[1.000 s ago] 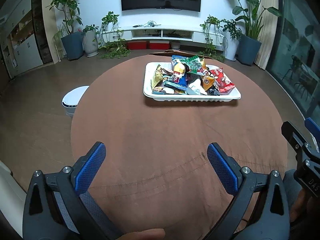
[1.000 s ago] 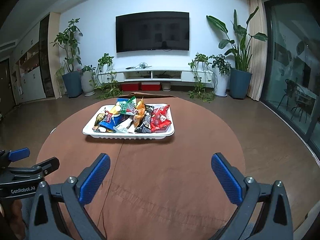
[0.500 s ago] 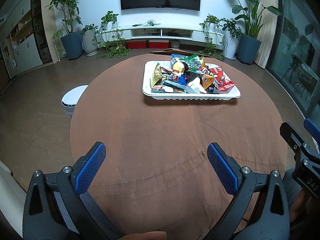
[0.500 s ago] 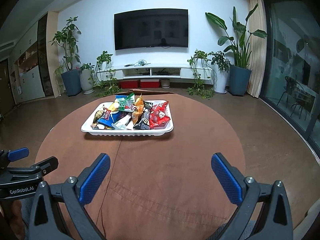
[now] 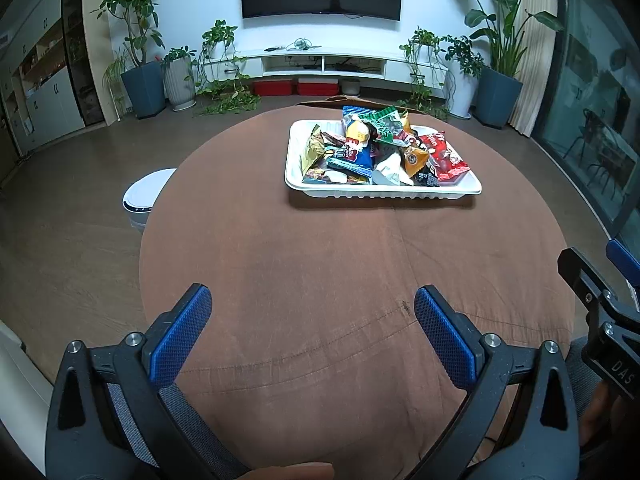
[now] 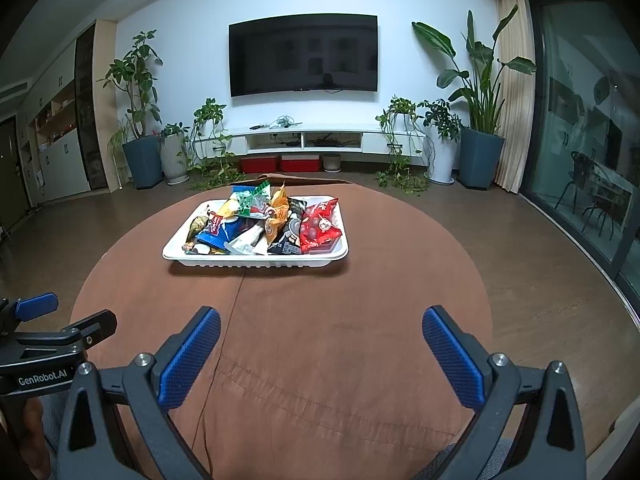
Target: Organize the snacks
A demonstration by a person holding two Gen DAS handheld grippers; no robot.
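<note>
- The round counter (image 5: 320, 280) carries a brown cloth.
- A white tray (image 6: 256, 261) sits on its far half, heaped with snack packets (image 6: 264, 220).
- The left tool (image 5: 312, 320) and right tool (image 6: 320, 344) hover near, both released, holding nothing, well apart from the tray.

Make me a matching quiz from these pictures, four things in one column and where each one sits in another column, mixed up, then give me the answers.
1. red snack packet
2. white tray
3. left gripper
4. white round bin

A. on the floor, left of the table
B. right end of the tray
C. open, over the near tablecloth
D. far half of the table

Pairs: 1-B, 2-D, 3-C, 4-A
</note>
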